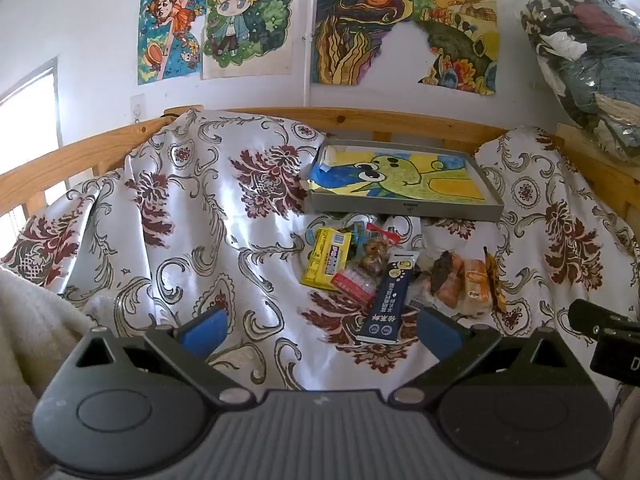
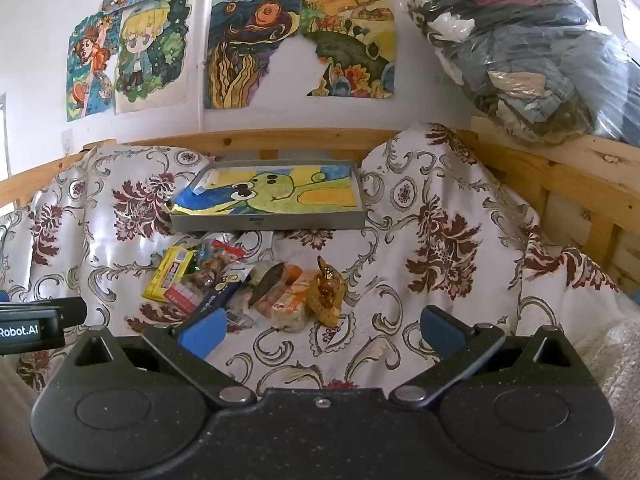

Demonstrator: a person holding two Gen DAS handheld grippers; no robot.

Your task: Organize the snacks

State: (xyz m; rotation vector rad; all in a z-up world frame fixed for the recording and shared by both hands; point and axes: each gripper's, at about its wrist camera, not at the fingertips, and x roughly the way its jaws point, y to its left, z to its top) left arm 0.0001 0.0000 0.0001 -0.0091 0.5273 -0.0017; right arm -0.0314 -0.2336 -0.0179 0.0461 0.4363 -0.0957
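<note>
Just in front of the grey tray (image 1: 404, 207) on the bed, the snacks (image 1: 384, 276) lie heaped, and with both the left gripper (image 1: 320, 330) and right gripper (image 2: 320, 326) empty, fingers apart, I would pick the topmost dark packet (image 1: 390, 300) first.

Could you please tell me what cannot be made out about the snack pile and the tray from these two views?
- Left wrist view: packets under the dark blue stick pack are covered by it and by the yellow box.
- Both views: print on the wrappers is too small to read.
- Right wrist view: the pile's near-left edge is hidden behind the right gripper's blue finger pad.
- Both views: what lies beneath the drawing in the grey tray is hidden.
</note>
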